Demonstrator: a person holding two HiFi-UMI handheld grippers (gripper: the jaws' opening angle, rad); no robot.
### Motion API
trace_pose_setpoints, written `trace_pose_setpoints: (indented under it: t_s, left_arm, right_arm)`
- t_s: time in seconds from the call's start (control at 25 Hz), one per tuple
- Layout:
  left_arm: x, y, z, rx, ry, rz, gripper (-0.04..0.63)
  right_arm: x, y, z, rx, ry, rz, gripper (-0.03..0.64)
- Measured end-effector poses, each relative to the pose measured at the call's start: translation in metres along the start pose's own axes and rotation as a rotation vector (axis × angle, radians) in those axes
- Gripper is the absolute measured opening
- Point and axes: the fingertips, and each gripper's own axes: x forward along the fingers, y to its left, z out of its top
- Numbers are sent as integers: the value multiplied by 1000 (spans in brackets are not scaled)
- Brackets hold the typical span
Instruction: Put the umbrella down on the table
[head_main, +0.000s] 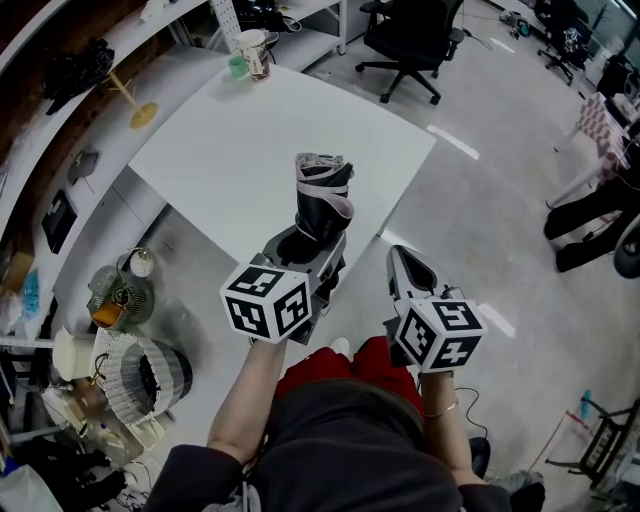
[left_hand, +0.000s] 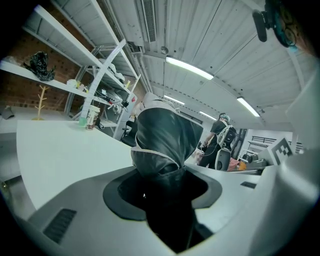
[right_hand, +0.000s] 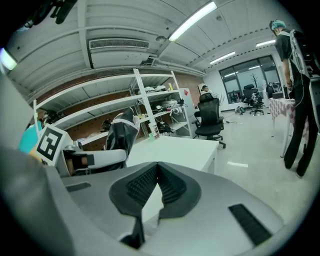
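Left gripper (head_main: 318, 238) grips; right gripper (head_main: 402, 257) closed, empty.

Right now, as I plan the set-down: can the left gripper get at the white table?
Likely yes: the left gripper, shut on the folded umbrella, hangs at the white table's near edge, and only cups stand at its far corner.

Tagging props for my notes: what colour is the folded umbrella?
The umbrella is black with pale edge trim; clearest in the left gripper view.

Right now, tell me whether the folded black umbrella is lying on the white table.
No, the left gripper holds the folded black umbrella upright in its jaws.
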Motion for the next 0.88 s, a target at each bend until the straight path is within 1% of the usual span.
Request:
trace_pose_setpoints:
  t_s: [0.2,0.36,0.6,0.88]
  left_arm:
    - [6,5,1,17,15,27,199]
    - [21,9,2,7,15,55,201]
    - [68,30,7,-37,45,141,201]
    - [110,54,9,-115,73,237,199]
  right_arm:
    - [12,-2,6,-17,6,30,18]
    - [25,-17,13,-17,14,52,18]
    - [70,-57,41,-24,53,104,18]
    - [117,-93,64,-44,115,159,18]
